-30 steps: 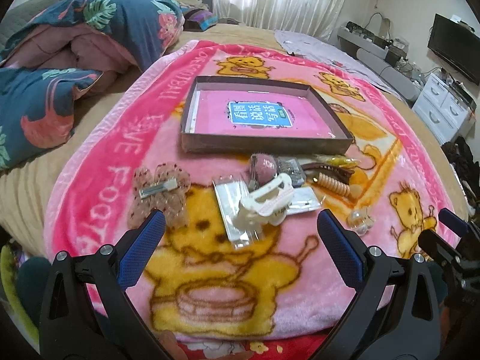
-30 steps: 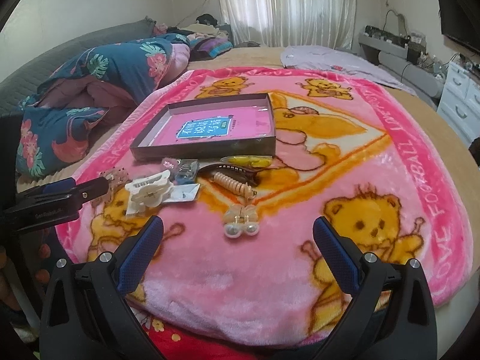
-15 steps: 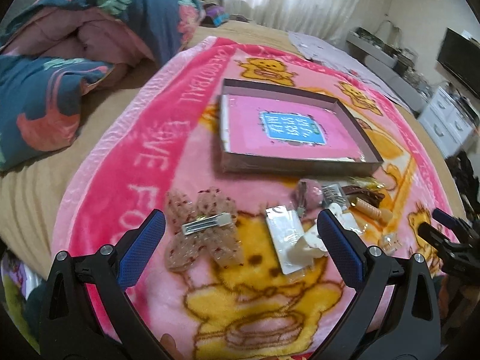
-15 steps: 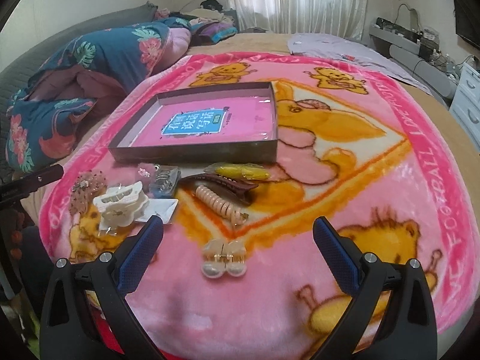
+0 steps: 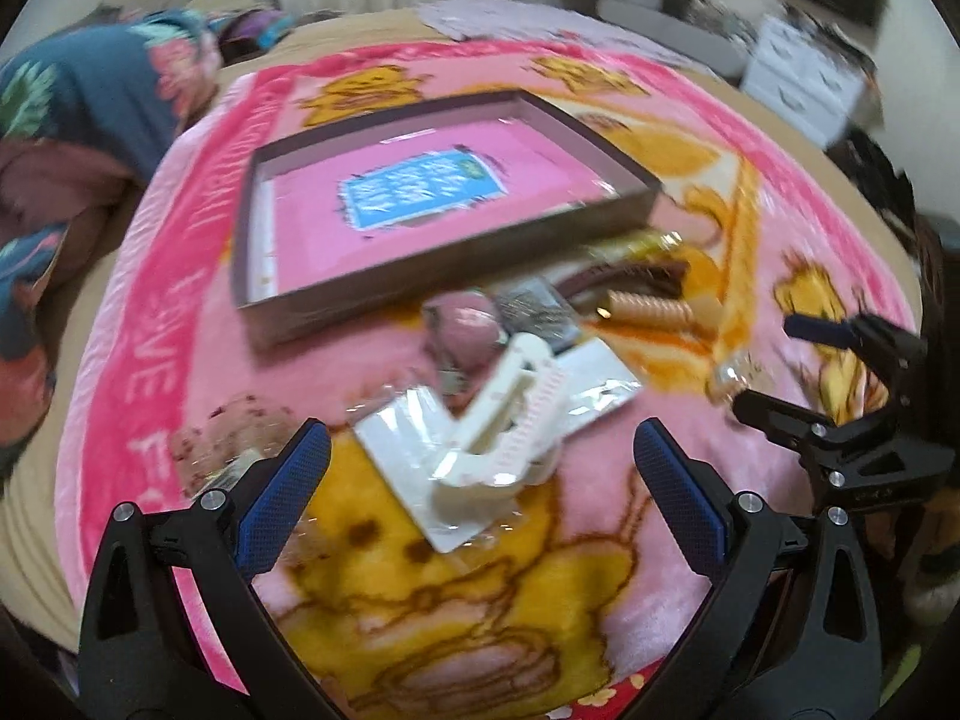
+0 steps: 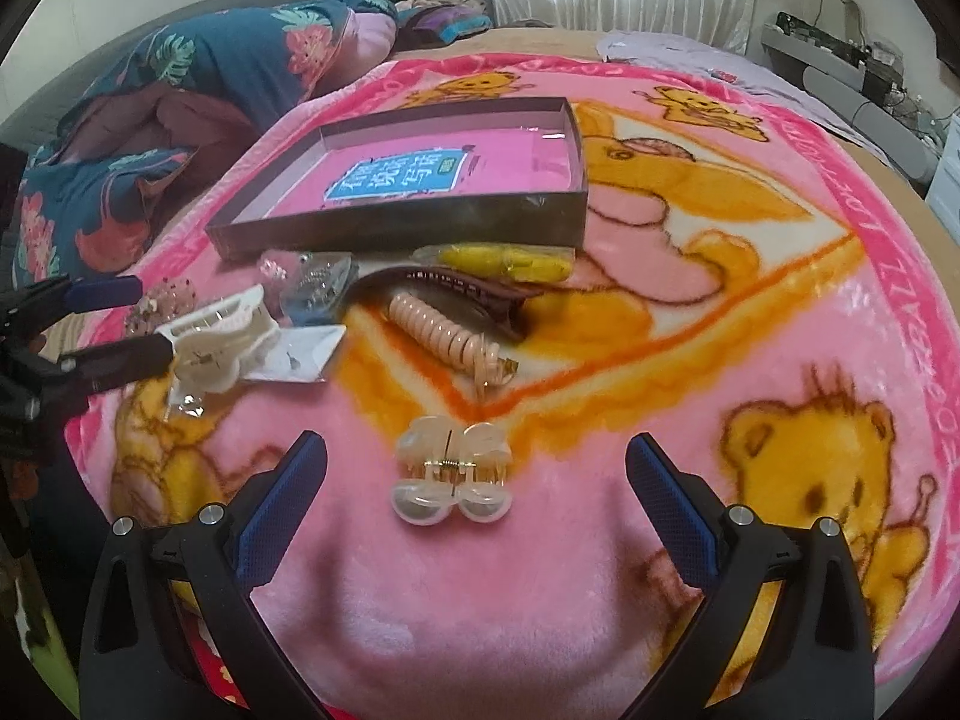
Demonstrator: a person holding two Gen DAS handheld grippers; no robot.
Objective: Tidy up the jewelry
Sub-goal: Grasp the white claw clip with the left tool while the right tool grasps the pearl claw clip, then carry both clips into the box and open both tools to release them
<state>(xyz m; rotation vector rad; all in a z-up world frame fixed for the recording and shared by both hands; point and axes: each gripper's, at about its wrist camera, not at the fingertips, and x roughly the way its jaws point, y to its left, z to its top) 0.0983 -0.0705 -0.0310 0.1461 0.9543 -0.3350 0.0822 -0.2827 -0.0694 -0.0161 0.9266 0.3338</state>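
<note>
A shallow box (image 5: 456,252) (image 6: 420,228) with a pink inside lies on a pink bear blanket. In front of it lie hair pieces. My left gripper (image 5: 480,462) is open, with a white claw clip (image 5: 510,414) (image 6: 222,336) on clear packets just ahead between the fingertips. My right gripper (image 6: 477,474) is open, with a clear pearly claw clip (image 6: 451,471) between its fingertips. A peach coil tie (image 6: 444,336), a brown clip (image 6: 456,294) and a yellow clip (image 6: 504,258) lie behind it.
A pink pom-pom (image 5: 468,324), a small clear bag (image 6: 318,288) and a sequinned bow clip (image 5: 234,438) lie left of the pile. A blue floral quilt (image 6: 180,90) is heaped at the left. White drawers (image 5: 804,72) stand at the right beyond the bed.
My left gripper swung right, from the bow clip onto the white claw clip. My right gripper moved forward and down, so the pearly clip now sits between its fingertips.
</note>
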